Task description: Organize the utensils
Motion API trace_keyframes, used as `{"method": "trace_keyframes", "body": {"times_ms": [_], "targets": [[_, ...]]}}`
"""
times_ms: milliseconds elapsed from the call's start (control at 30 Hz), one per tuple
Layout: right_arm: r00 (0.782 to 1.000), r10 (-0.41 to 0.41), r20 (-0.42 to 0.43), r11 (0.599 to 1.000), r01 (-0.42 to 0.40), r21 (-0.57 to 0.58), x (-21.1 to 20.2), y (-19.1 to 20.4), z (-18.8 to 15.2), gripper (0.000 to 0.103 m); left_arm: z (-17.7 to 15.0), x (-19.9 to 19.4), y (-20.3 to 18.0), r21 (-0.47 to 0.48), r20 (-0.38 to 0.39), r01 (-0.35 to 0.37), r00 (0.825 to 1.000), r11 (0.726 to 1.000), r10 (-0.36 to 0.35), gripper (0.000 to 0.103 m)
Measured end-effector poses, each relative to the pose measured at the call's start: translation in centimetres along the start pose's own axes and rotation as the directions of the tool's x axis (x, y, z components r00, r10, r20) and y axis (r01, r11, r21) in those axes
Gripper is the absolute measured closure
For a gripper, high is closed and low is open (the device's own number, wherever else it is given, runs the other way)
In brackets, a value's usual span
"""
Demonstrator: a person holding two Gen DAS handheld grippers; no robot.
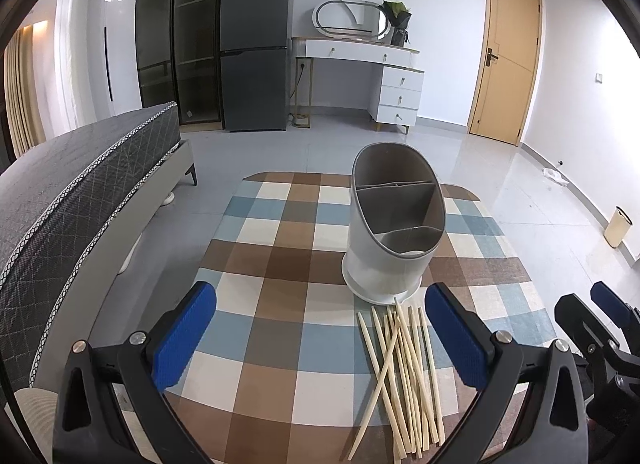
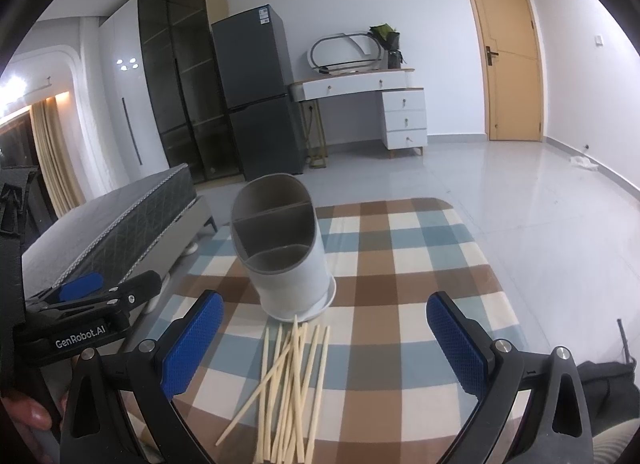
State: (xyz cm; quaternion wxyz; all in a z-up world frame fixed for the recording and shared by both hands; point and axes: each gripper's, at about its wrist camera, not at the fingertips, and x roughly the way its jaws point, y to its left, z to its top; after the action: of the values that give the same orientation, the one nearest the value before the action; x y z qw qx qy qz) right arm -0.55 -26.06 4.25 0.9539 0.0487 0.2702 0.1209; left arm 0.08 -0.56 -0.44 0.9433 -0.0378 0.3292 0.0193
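**Chopsticks still loose, holder empty**

On the checked tablecloth (image 2: 400,264), loose chopsticks (image 2: 288,388) lie just before the empty divided holder (image 2: 280,248). Both the left gripper (image 1: 320,344) and right gripper (image 2: 324,344) gape, holding nothing. Sorting seems unstarted; next, probably pinching one stick cleanly.

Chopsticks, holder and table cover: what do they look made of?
Chopsticks: likely bamboo or pale wood, matte, unpainted.
Holder: probably moulded plastic, white smooth shell with a soft sheen and a grey matte inner liner with dividers.
Table cover: seemingly woven or printed cloth, checked, no glare.
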Motion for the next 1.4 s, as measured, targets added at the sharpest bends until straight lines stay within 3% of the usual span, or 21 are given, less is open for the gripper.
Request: {"method": "trace_keyframes", "body": {"times_ms": [833,1000,1167,1400], "targets": [[1.000,0.008,0.009,1.000,-0.008,0.000,0.1,0.2,0.1,0.001,-0.2,0.6,0.0,0.003,-0.029,0.016,0.999,1.000,-0.016,0.002],[1.000,0.010,0.008,1.000,-0.010,0.028,0.3,-0.5,0.2,0.001,-0.5,1.7,-0.3,-0.005,-0.077,0.031,0.997,0.999,-0.032,0.002],[1.000,0.002,0.000,0.997,-0.002,0.077,0.7,-1.4,0.5,0.001,-1.2,3.2,-1.4,0.056,-0.149,0.052,0.988,0.997,-0.043,0.002],[0.998,-0.012,-0.065,0.986,0.023,0.167,2.6,-4.0,0.7,0.001,-3.5,7.0,-3.5,0.176,-0.319,0.072,0.948,0.982,-0.012,0.002]]}}
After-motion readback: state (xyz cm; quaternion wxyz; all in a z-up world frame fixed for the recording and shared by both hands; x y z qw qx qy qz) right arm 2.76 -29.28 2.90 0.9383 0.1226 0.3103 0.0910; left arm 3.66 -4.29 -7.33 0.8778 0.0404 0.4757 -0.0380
